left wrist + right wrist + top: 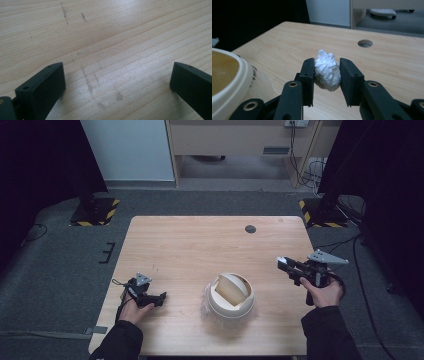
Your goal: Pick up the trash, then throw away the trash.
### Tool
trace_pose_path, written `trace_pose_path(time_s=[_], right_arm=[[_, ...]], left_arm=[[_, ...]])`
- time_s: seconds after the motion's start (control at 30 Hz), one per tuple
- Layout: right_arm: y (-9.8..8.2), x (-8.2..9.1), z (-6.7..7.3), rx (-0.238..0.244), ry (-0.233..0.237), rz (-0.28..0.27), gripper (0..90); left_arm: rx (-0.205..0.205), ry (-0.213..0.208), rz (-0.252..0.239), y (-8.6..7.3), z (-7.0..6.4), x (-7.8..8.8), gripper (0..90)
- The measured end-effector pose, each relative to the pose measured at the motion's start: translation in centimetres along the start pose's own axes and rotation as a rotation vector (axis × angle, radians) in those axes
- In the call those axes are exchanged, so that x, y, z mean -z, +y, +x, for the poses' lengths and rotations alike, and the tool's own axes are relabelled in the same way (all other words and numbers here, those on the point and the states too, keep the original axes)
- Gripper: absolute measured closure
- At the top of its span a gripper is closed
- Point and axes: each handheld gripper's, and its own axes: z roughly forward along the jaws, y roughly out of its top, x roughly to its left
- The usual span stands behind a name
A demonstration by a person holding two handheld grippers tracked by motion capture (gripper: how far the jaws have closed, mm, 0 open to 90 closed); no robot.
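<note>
Right hand-held gripper (327, 75): your jaws are pinched on a crumpled white paper ball (327, 73), held above the right side of the surface (200, 240).
Grip risk: the ball is soft and sits near the jaw tips; I judge that a loosened squeeze or a quick swing could let it slip and roll off the near edge.
Bin (231, 296): a cream, round bin with a tilted swing lid (231, 288) stands near the front middle, well apart from the ball.
Drop risk: if the bin is your target, a release from off to one side could bounce the ball off the rim, and pushing the lid hard could tip the bin.
Left hand-held gripper (148, 296): your jaws are spread wide, empty, low over bare wood at the left.
</note>
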Motion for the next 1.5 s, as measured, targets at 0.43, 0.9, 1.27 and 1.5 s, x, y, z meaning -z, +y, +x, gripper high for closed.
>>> trace_pose_path(time_s=[0.43, 0.9, 1.27, 1.5], right_arm=[[2.7, 2.7, 1.0, 0.017, 0.069, -0.121, 65.7], [4.4, 3.4, 3.3, 0.070, 0.151, -0.159, 65.6], [4.9, 3.3, 4.8, 0.095, 0.251, -0.171, 65.3], [4.5, 2.4, 5.3, 0.100, 0.292, -0.149, 65.3]], left_arm=[[-0.001, 0.001, 0.000, 0.0, 0.0, 0.0, 0.0], [-0.001, 0.000, 0.001, 0.0, 0.0, 0.0, 0.0], [-0.001, 0.000, 0.001, 0.0, -0.1, 0.0, 0.0], [0.000, 0.001, 0.001, 0.0, -0.1, 0.0, 0.0]])
